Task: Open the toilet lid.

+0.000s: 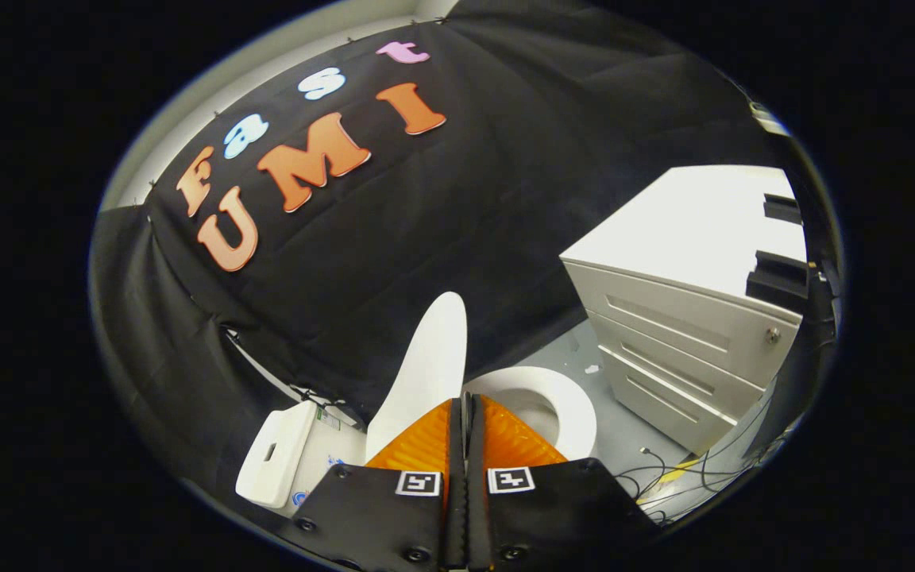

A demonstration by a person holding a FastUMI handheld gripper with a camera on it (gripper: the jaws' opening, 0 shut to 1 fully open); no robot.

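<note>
Standing raised on edge, the white oval plastic toilet lid (426, 373) rises just beyond the fingertips of the gripper (465, 409), its foot hidden behind the fingers (418, 445). The jaws are closed, the two fingers pressed together with only a thin dark seam between them and nothing held there. Whether the fingertips touch the lid cannot be told, since they overlap its lower part in this view.

Just beside the lid lies the white ring-shaped toilet seat (565, 401), down flat on the bowl, with its opening showing partly past the fingers. On the lid's other side sits the white rectangular toilet tank (279, 453), with a small slot in its top face.

Beyond the seat, across a strip of pale grey floor (620, 429), stands a white metal drawer cabinet (680, 342) with three drawer fronts and a small round lock on the top one. Two black block-shaped objects (779, 278) rest at the far edge of its top. A tangle of dark and yellow cables (676, 473) lies on the floor near the foot of the cabinet. Black cloth (442, 206) hangs as the wall behind the toilet.
</note>
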